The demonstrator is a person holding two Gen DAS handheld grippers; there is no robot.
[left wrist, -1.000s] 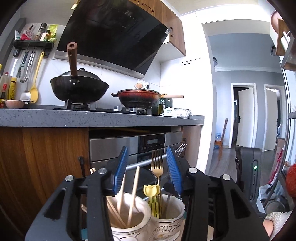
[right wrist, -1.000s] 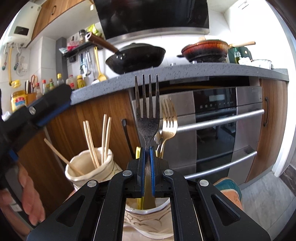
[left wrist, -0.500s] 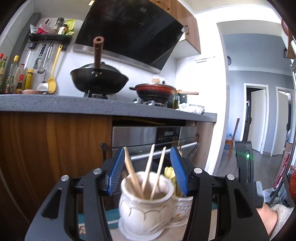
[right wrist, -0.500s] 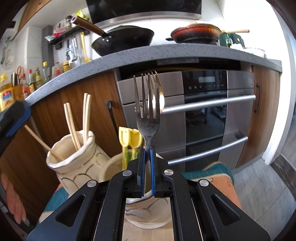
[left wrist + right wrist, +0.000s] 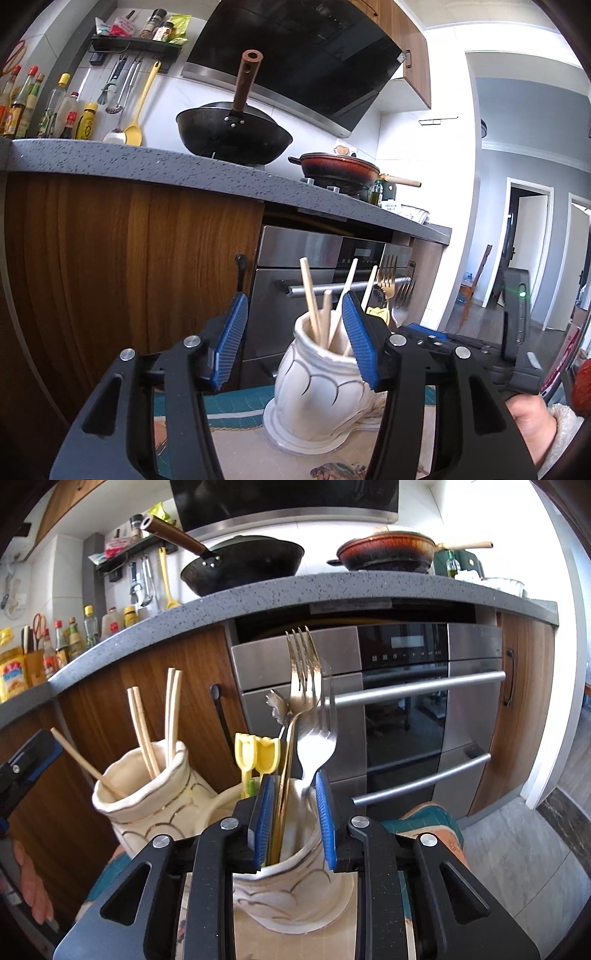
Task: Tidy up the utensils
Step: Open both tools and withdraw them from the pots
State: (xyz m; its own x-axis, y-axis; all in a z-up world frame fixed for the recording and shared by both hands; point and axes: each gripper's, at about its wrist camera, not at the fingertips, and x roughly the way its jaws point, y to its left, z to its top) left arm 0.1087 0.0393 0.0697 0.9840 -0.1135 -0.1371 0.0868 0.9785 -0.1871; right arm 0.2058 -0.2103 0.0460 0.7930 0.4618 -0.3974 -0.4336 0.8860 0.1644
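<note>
Two white ceramic holders stand side by side on a patterned mat. The chopstick holder (image 5: 317, 384) (image 5: 147, 797) holds several wooden chopsticks (image 5: 140, 731). The second holder (image 5: 295, 882) holds forks (image 5: 306, 686), a silver fork (image 5: 317, 738) and yellow-topped utensils (image 5: 258, 753). My right gripper (image 5: 293, 816) is open, its blue pads over this holder's mouth, apart from the forks. My left gripper (image 5: 293, 341) is open and empty, in front of and left of the chopstick holder.
A grey countertop (image 5: 258, 594) with a black wok (image 5: 243, 565) and a red pan (image 5: 384, 552) runs above wooden cabinets and a steel oven (image 5: 406, 709). Bottles (image 5: 48, 110) line the counter's left end. A doorway (image 5: 528, 251) is at the right.
My right gripper has opened and let go of the silver fork, which now stands in the second holder. My left gripper has drawn back and to the left of the chopstick holder.
</note>
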